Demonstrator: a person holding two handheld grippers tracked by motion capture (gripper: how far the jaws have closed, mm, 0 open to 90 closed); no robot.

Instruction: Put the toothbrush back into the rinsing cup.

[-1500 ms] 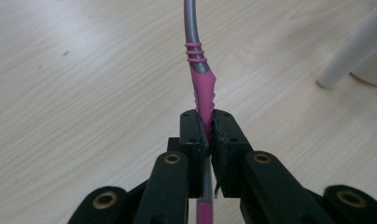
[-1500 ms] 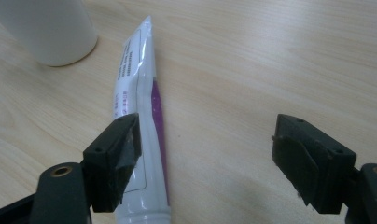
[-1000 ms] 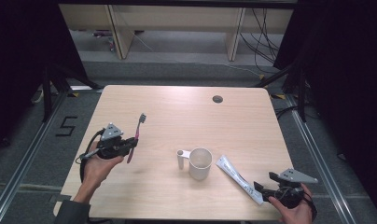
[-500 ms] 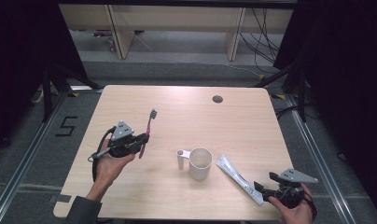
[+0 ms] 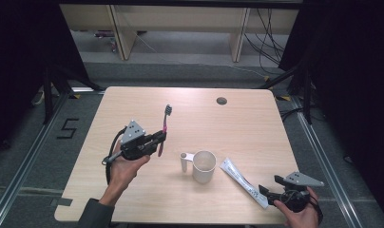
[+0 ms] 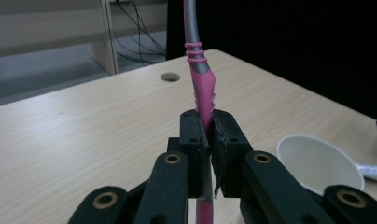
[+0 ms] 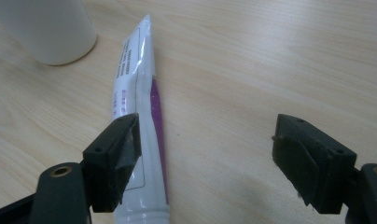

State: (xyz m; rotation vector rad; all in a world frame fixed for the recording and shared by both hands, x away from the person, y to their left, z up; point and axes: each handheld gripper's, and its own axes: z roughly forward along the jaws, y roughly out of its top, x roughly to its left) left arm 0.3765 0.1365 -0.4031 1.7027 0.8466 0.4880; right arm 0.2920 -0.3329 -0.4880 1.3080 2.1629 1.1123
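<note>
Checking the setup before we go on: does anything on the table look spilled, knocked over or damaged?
Nothing stands out: the cup stands upright, the toothpaste tube lies flat and intact, and the table shows no spill.

The bench [image 5: 190,118] is seen from above and in front; each gripper view is set close along its jaws, the white cup [image 5: 204,166] being shared.

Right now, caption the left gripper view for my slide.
Left gripper clamps a pink toothbrush upright beside a white cup.

Right gripper [image 7: 205,163] spread wide over toothpaste tube [image 7: 137,116]; white cup [image 7: 46,28] beyond.
</note>
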